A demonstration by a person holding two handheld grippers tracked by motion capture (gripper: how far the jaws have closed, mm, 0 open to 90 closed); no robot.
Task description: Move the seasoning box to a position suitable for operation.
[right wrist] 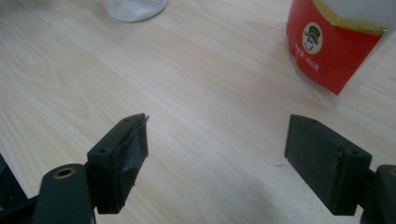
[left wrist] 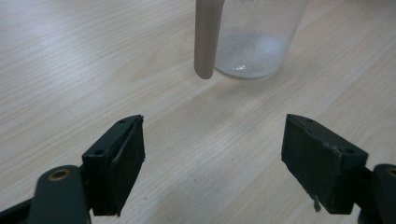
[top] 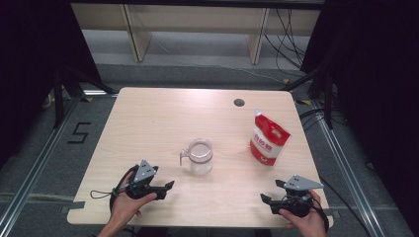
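Note:
A clear plastic jug (top: pixel 198 156) with a handle on its left side stands upright at the table's middle. In the left gripper view the jug (left wrist: pixel 254 42) and its pale handle (left wrist: pixel 207 37) are just ahead of the jaws. My left gripper (top: pixel 165 190) rests near the front left edge, open, nothing between its pads (left wrist: pixel 126 156). A red and white pouch (top: pixel 268 138) stands to the right; the right gripper view shows its red lower part (right wrist: pixel 336 46). My right gripper (top: pixel 272 191) sits at the front right, open and empty.
The light wooden table (top: pixel 148 123) has a round cable hole (top: pixel 239 102) near its far edge. Black curtains flank the table, and cables lie on the floor behind it. A person's hands hold both grippers at the front edge.

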